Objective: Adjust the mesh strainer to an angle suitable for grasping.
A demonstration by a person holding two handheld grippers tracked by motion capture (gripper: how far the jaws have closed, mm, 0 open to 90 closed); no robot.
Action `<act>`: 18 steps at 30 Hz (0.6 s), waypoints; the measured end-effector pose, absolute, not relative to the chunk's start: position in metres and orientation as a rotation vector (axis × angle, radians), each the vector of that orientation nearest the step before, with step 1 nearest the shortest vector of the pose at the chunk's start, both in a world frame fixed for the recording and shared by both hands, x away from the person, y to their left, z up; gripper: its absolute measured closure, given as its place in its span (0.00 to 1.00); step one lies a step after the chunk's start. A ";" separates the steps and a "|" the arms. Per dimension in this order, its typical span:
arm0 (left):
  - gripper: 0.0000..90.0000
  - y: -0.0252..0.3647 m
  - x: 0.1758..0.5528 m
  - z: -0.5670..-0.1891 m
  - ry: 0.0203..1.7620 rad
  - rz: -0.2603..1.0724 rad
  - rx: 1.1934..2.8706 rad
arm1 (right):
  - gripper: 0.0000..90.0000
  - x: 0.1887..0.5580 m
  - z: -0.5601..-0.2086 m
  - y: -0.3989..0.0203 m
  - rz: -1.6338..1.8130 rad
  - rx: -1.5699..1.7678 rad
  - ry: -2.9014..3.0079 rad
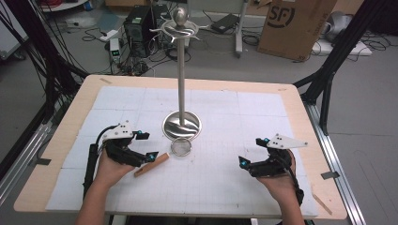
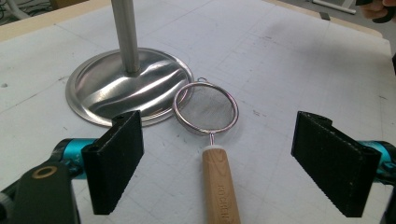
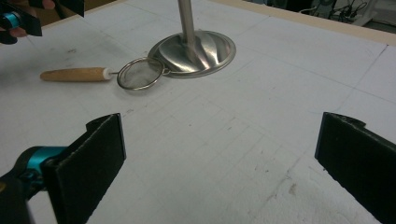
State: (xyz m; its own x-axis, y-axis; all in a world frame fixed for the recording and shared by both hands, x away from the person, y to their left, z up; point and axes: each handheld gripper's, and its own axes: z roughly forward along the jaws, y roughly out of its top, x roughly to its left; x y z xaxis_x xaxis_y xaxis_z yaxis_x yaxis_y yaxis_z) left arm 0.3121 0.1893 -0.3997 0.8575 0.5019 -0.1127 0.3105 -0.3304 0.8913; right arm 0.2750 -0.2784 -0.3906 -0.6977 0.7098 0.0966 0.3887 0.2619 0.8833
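A small mesh strainer [image 1: 180, 147] with a wooden handle [image 1: 151, 165] lies flat on the white mat, its ring against the round base [image 1: 181, 125] of a tall steel hanging stand [image 1: 181, 70]. My left gripper [image 1: 146, 146] is open and hovers over the handle end; in the left gripper view the handle [image 2: 219, 186] runs up between the wide-apart jaws to the strainer [image 2: 205, 108]. My right gripper [image 1: 253, 151] is open and empty at the right of the mat. From there the strainer [image 3: 139, 73] lies far off at upper left.
The stand's hooked top [image 1: 180, 29] rises above the mat's middle. The white gridded mat [image 1: 234, 178] covers a wooden table [image 1: 300, 108]. Beyond the table stand a cardboard box [image 1: 293, 26], a computer tower [image 1: 140, 23] and cables on the floor.
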 end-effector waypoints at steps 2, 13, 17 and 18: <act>0.20 0.189 0.312 -0.399 0.596 0.219 1.943 | 0.01 0.275 -0.391 -0.278 1.409 1.002 2.217; 0.20 0.187 0.312 -0.401 0.599 0.221 1.966 | 0.01 0.275 -0.392 -0.277 1.390 1.005 2.221; 0.23 0.184 0.312 -0.403 0.591 0.208 1.996 | 0.01 0.275 -0.392 -0.277 1.382 1.011 2.222; 0.23 0.184 0.313 -0.404 0.592 0.209 2.007 | 0.01 0.275 -0.392 -0.277 1.382 1.011 2.222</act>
